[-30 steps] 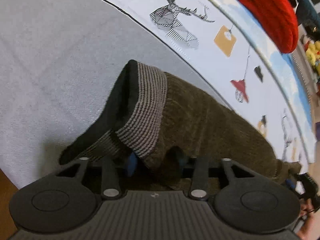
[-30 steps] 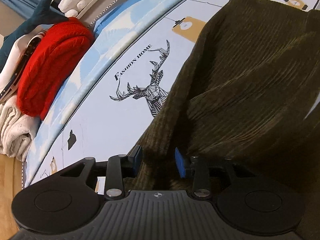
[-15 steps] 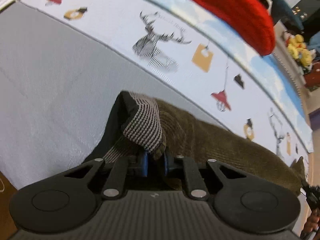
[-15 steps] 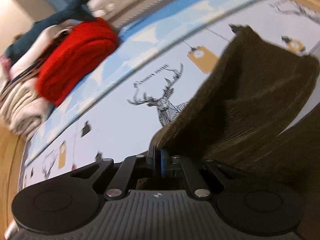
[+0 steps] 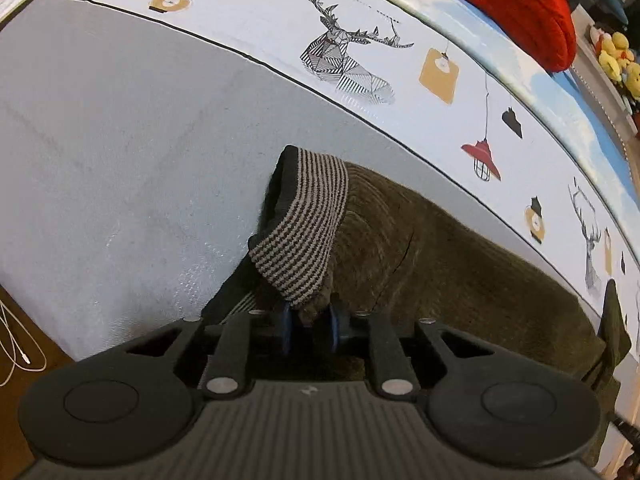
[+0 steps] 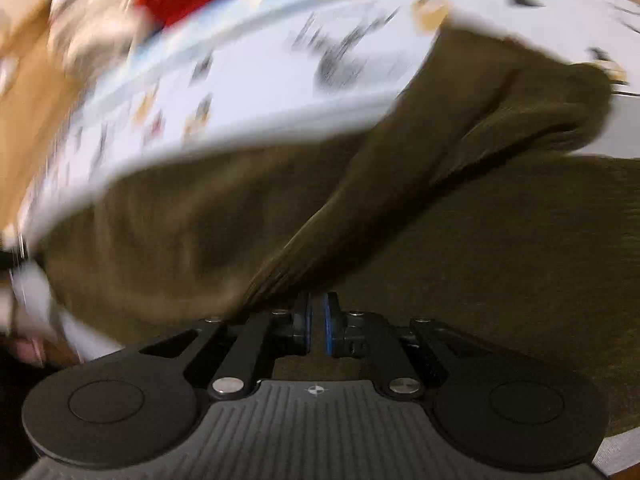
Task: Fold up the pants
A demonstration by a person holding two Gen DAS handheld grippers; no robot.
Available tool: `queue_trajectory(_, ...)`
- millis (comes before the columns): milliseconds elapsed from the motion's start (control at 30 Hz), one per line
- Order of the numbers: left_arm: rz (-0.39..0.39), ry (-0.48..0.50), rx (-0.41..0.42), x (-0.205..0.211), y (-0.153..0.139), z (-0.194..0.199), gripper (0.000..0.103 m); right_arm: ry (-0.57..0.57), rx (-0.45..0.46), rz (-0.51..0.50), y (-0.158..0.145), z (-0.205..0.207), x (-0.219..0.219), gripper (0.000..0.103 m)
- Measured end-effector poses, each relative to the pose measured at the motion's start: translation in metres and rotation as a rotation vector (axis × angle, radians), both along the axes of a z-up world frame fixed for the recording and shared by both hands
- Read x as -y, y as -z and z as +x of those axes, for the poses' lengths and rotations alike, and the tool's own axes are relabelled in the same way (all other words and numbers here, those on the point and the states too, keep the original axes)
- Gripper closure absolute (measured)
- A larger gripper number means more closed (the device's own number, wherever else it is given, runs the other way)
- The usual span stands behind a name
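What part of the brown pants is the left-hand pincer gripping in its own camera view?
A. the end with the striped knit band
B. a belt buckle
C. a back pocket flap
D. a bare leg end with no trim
A: in the left wrist view the left gripper pinches the olive pants just beneath the striped knit band, which folds over above the blue pads.

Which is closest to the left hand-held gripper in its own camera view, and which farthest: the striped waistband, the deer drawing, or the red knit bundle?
1. Striped waistband: just ahead of the left hand-held gripper, its lower edge at the fingertips.
2. Deer drawing: farther up, on the printed white cloth.
3. Red knit bundle: farthest, at the top right edge.
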State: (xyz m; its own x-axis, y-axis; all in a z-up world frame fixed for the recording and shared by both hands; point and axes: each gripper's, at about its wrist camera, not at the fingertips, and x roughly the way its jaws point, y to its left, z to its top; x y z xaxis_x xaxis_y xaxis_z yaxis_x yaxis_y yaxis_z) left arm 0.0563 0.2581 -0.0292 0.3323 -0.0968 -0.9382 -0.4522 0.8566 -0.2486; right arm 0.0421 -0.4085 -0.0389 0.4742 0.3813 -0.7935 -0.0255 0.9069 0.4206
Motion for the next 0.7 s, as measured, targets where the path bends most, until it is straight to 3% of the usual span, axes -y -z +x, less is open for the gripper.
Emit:
queue_trajectory(100,0.003,0.001,-0.021,0.003,0.004,0.005,0.070,0.197,0.083,-0.035,-0.009,0.014,0.020,0.083)
queue_trajectory(167,0.014,0.009,-0.034,0.004,0.007,0.008,0.066,0.270,0.111,-0.046,-0.008,0.025,0.024,0.072)
queue_trajectory(367,0.041,0.031,-0.056,0.011,0.012,0.014,0.056,0.269,0.106,-0.155,0.007,0.071,-0.004,0.062)
queue_trajectory(500,0.052,0.025,-0.068,0.014,0.014,0.018,0.056,0.291,0.109,-0.203,0.013,0.096,-0.024,0.055)
queue_trajectory(700,0.045,0.021,-0.066,0.013,0.013,0.018,0.055,0.232,0.077,-0.388,0.026,0.124,-0.060,0.053)
